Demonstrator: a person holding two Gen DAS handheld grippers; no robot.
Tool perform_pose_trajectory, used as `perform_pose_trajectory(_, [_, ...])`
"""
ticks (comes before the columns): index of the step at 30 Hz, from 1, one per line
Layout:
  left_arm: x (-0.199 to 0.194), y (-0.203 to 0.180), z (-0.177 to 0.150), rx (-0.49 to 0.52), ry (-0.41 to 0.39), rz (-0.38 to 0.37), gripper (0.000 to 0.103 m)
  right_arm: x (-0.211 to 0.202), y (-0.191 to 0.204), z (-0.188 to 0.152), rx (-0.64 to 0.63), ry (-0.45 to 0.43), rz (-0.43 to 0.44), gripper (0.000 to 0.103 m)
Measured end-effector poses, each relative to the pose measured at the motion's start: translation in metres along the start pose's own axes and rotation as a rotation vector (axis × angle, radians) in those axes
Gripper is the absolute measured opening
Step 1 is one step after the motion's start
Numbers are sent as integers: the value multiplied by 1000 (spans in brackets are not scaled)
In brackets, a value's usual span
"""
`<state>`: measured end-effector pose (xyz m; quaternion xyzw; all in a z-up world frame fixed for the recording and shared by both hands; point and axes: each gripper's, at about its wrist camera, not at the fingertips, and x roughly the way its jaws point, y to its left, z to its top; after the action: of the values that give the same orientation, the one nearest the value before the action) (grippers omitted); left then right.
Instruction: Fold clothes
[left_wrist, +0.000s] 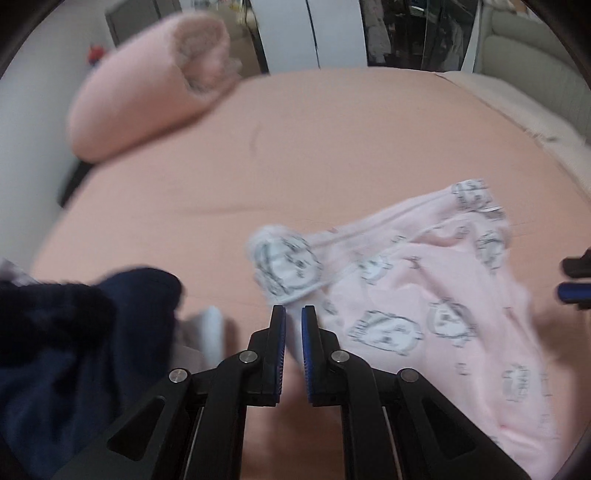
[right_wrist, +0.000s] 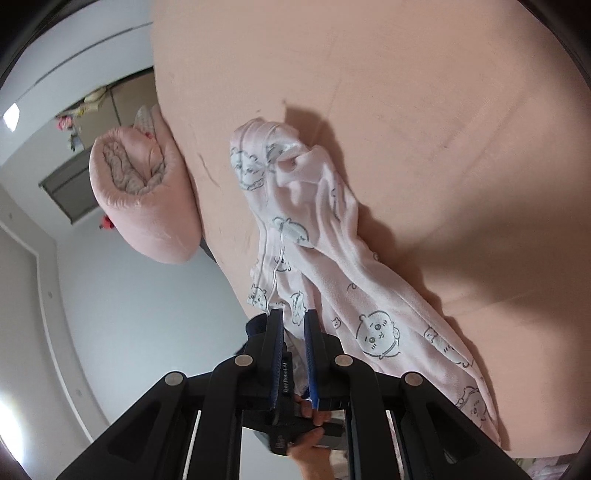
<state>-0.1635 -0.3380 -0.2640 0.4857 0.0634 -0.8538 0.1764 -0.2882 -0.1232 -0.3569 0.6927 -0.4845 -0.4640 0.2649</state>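
The pink printed garment lies bunched and twisted on the peach bed sheet, one end crumpled into a knot of folds, the rest trailing in a long rumpled strip. It looks like thin, soft knit: light, limp, with no stiffness to keep a shape, so it will sag and drag wherever it is lifted. Best taken by a hem or corner edge, pulled taut between two holds before any fold.

The right gripper has its fingers nearly together, clamped on the near edge of the cloth by a thin white cord. The left gripper shows fingers close together too, with pale fabric in the narrow gap; the view is blurred, so whether it truly pinches the cloth is my guess, though it seems so.

Farther out, a dark navy garment sits at the left gripper's side, and a rolled pink blanket rests at the bed's edge.
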Motion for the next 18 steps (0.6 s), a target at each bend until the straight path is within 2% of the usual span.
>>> perform_pose_trajectory(1, [2,2,0,-20,19,-14,12,0,2,0,-14,0,-9,11])
perform_pose_trajectory(3, [5,6,-1,-59,49,-32,30,-1,5,-1,-36,-6,-31,11])
perform_pose_trajectory(5, [8,10,-2,-98,80,-51,44,0,8,-2,-68,-17,-68,11])
perform_pose_trajectory(6, [6,12,-3,-122,76,-65,46,1,9,-3,-93,-20,-102,11])
perform_pose_trajectory(10, [-6,15,-5,-167,46,-75,46,9,18,-6,-218,-29,-252,11])
perform_pose_trajectory(13, [-23,6,-11,-127,3,-93,46,16,25,-10,-298,-25,-321,11])
perform_pose_trajectory(15, [-34,-3,-16,-86,-16,-116,48,20,29,-11,-318,-11,-321,11])
perform_pose_trajectory(18, [-36,-20,-25,-12,-2,-132,50,18,32,-11,-311,-22,-273,11])
